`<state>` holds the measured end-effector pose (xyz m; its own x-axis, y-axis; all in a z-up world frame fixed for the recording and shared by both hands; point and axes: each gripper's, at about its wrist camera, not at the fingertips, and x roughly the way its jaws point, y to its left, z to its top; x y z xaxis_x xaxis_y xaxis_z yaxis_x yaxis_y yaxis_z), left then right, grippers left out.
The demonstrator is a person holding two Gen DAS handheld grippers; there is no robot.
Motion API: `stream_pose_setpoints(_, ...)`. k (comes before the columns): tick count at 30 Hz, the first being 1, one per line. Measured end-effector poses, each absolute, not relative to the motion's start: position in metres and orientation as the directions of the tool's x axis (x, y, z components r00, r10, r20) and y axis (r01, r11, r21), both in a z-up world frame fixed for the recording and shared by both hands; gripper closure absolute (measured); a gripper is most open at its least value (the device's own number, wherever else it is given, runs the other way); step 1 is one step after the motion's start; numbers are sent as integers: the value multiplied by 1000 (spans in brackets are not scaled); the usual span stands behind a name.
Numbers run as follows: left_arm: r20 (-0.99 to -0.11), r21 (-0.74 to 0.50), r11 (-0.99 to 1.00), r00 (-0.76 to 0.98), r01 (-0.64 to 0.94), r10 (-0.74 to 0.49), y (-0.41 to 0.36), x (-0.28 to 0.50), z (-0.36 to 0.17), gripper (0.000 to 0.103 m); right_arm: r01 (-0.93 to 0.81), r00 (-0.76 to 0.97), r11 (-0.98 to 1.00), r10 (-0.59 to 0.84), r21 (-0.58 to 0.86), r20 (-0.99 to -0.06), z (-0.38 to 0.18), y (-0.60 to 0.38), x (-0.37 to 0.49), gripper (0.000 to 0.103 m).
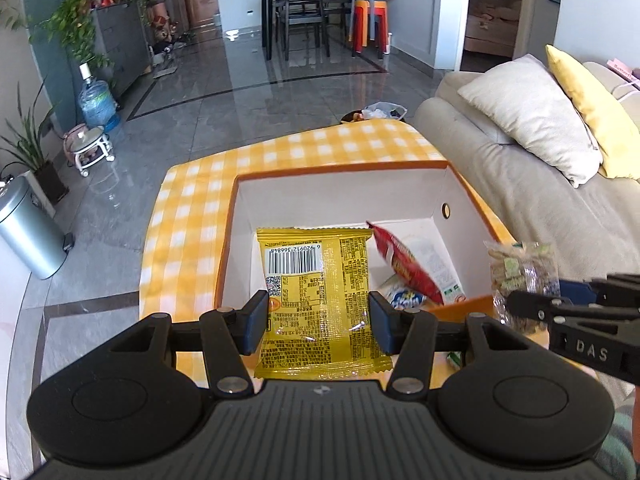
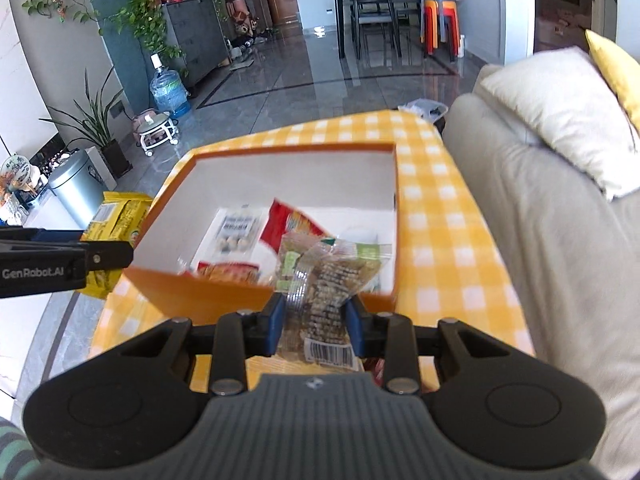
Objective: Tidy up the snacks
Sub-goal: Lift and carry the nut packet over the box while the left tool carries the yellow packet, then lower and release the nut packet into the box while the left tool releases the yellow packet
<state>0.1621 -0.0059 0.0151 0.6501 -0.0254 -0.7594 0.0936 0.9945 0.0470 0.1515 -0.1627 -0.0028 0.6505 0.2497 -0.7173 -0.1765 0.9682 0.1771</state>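
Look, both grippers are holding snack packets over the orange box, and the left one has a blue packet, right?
Not quite. The left gripper holds a yellow packet, not a blue one; the left wrist view shows it between the fingers. The right gripper holds a clear snack packet, both over the orange box.

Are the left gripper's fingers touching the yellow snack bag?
Touching. The left wrist view shows the yellow snack bag clamped between the left gripper, both fingers pressing its sides, no gap.
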Motion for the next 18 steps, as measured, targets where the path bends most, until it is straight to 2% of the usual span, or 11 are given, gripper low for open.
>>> stream_pose_setpoints(4,-772,0,995,632,103,-66,-4,180,19,43,-183,663,970,241,158,-708,6,-164,171,73)
stream_pose_setpoints(18,-828,96,989,561,115,15,6,245,-8,43,-264,640,964,187,16,-745,-2,-132,248,73)
